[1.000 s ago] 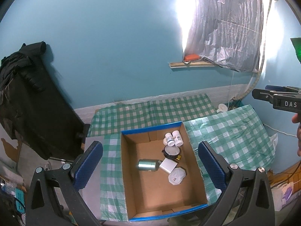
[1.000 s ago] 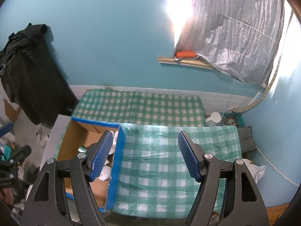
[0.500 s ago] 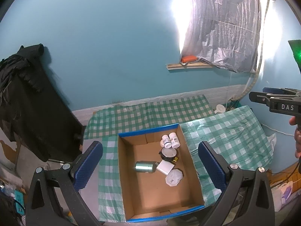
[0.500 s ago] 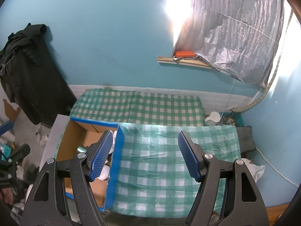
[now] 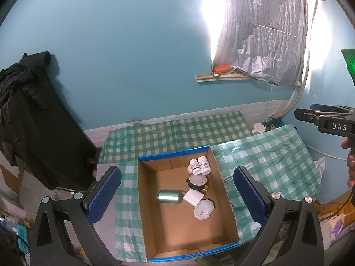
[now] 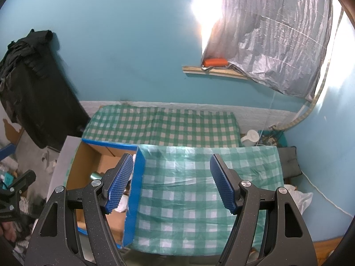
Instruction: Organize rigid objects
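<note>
One open cardboard box with blue-taped rim [image 5: 142,199]. Inside it: two white pill bottles [image 5: 200,165]; one silver metal cylinder [image 5: 169,196]; one round black-and-white gauge-like object [image 5: 196,180]; one flat white square block [image 5: 193,197]; one white octagonal lidded container [image 5: 204,208]. Two green-checked cloths [image 6: 195,188]. One white kettle [image 6: 250,137].

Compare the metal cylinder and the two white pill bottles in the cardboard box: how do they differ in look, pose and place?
The metal cylinder is shiny silver-green; the two white pill bottles are matte white with labels. The cylinder is the thicker one. It lies alone near the middle of the box floor, while the bottles sit side by side, touching, close to the far wall. All three rest inside the cardboard box, gripped by nothing; both grippers are open and apart from them.
</note>
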`<action>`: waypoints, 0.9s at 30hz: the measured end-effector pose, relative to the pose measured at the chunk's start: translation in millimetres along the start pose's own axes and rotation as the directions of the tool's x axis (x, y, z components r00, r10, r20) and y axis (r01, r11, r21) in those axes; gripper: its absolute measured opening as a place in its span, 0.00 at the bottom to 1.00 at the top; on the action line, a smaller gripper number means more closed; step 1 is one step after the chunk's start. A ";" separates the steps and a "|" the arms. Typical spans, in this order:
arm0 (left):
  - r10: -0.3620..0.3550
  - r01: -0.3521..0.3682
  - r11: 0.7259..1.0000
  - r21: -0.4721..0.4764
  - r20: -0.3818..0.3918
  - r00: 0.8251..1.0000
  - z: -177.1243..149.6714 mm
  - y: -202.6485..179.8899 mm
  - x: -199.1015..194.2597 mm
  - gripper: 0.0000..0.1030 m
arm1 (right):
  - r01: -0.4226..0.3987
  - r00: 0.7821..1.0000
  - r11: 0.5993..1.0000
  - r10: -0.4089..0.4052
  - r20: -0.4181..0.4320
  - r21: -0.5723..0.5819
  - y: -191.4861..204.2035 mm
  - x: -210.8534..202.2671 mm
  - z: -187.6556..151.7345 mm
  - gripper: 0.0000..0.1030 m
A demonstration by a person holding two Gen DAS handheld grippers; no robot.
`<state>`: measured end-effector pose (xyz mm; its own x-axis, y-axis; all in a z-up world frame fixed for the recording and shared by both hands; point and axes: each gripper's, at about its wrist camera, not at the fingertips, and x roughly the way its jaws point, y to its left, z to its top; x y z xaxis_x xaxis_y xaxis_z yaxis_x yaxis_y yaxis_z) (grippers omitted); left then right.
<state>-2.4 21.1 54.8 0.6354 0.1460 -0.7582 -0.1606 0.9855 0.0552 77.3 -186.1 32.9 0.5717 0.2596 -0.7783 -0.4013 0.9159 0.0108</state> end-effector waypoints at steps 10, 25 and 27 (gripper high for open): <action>0.018 -0.024 0.996 -0.082 -0.065 0.998 0.5 12.7 10.6 0.99 | 0.000 1.000 1.000 0.000 0.001 -0.002 -2.1 -0.2 -0.1 0.69; 0.051 -0.056 0.997 -0.062 -0.064 0.997 2.1 7.2 10.1 0.99 | -0.001 1.000 1.000 0.001 0.000 0.000 -3.1 0.1 -0.4 0.69; 0.057 -0.060 0.997 -0.054 -0.065 0.996 2.5 5.6 10.4 0.99 | -0.002 1.000 1.000 0.002 -0.001 0.000 -3.8 0.0 -0.5 0.69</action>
<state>5.2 28.4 48.8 0.5750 0.1959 -0.7944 -0.2390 0.9688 0.0659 78.5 -189.7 32.6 0.5702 0.2614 -0.7788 -0.4022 0.9154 0.0128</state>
